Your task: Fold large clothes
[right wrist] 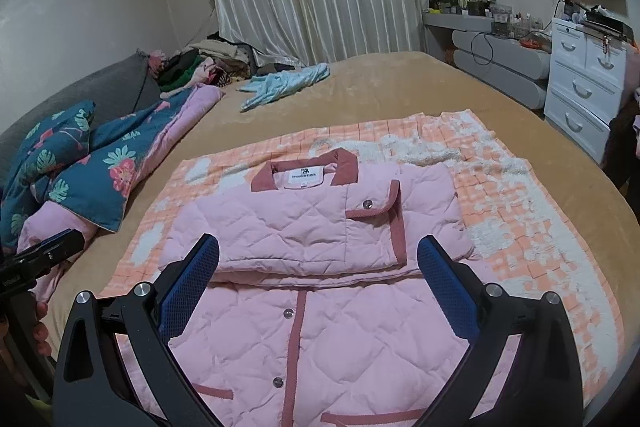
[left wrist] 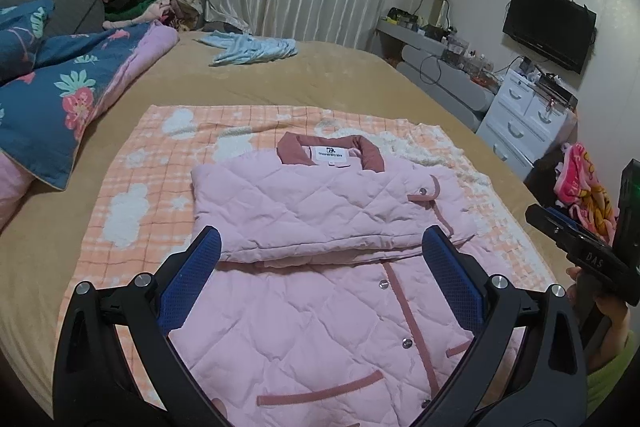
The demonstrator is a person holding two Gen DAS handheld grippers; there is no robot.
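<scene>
A pink quilted jacket (left wrist: 320, 227) with dark pink trim and collar lies flat on an orange checked blanket (left wrist: 136, 163) on the bed. Its sleeves are folded in across the chest. It also shows in the right wrist view (right wrist: 320, 239). My left gripper (left wrist: 320, 247) is open and empty, held above the jacket's middle. My right gripper (right wrist: 318, 255) is open and empty too, above the same part. The right gripper's body shows at the right edge of the left wrist view (left wrist: 592, 255).
A blue floral quilt (left wrist: 52, 87) lies bunched on the bed's left side. A light blue garment (left wrist: 252, 49) lies further back. A pile of clothes (left wrist: 160, 3) sits by the curtains. White drawers (left wrist: 520, 119), a grey desk and a wall TV (left wrist: 548, 27) stand to the right.
</scene>
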